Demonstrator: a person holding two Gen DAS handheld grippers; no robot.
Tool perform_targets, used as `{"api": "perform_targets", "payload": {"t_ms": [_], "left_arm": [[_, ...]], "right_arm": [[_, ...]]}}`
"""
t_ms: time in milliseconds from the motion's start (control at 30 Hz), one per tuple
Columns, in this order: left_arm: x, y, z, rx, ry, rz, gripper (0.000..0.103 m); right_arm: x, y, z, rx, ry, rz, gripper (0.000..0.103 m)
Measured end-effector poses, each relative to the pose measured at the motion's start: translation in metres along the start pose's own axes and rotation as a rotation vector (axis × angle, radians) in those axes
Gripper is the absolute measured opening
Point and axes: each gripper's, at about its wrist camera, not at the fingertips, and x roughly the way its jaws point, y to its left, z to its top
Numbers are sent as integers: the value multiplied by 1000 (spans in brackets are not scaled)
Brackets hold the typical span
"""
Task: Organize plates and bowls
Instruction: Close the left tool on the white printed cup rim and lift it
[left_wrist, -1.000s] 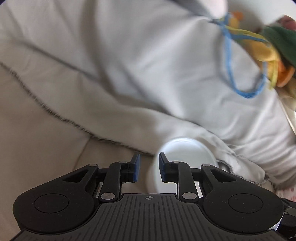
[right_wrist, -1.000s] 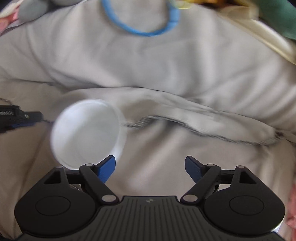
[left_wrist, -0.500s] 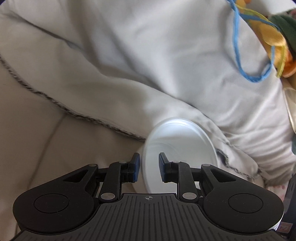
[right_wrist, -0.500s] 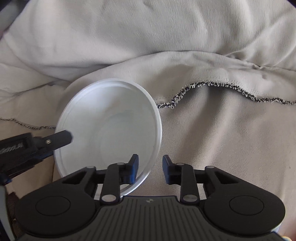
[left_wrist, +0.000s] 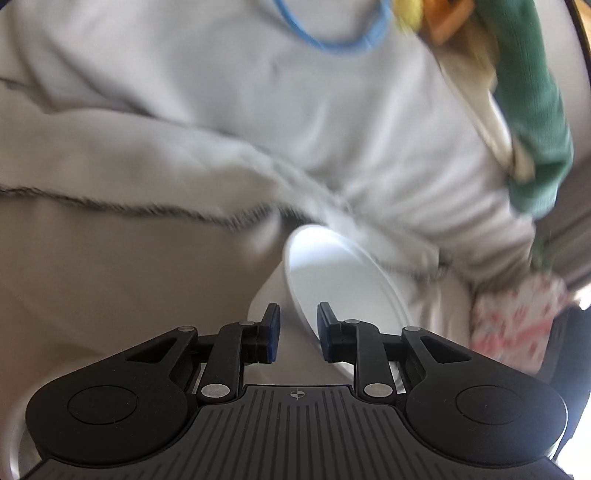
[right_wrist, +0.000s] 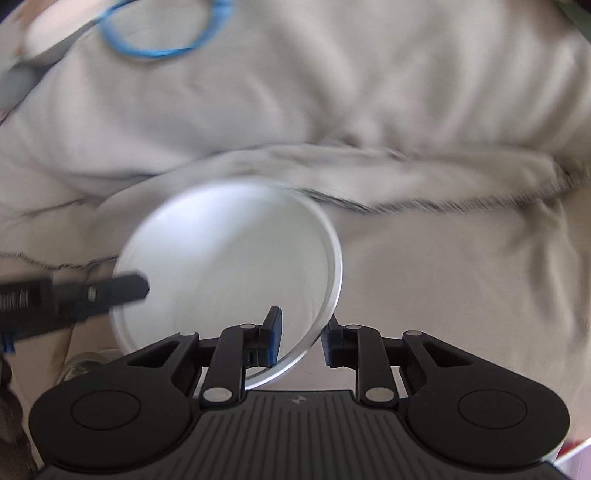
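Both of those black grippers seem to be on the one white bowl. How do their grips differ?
The left gripper pinches the white bowl at its left rim, the bowl seen nearly edge-on from its camera. The right gripper pinches the near-right rim, its camera looking into the open bowl. Both are narrowly closed on the rim, one finger inside.

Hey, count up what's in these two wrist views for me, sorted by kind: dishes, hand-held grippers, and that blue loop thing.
White bowl: 1
Hand-held grippers: 2, the left hand-held gripper and the right hand-held gripper, each closed on the bowl's rim
Blue cord loop: 1
Total: 4
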Motion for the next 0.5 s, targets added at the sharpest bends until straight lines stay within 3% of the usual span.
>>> {"api": "perform_targets", "payload": {"t_ms": [133, 233, 367, 500], "left_arm": [[22, -20, -18, 82, 37, 69, 23], [27, -18, -23, 84, 20, 106, 24], [34, -10, -21, 27, 28, 88, 24], [42, -18, -25, 58, 48, 120, 24]], "right_arm": [[2, -37, -8, 54, 12, 29, 24], [-7, -66, -18, 135, -61, 152, 28], [-2, -72, -22, 123, -15, 117, 30], [0, -77, -25, 124, -12, 181, 30]]}}
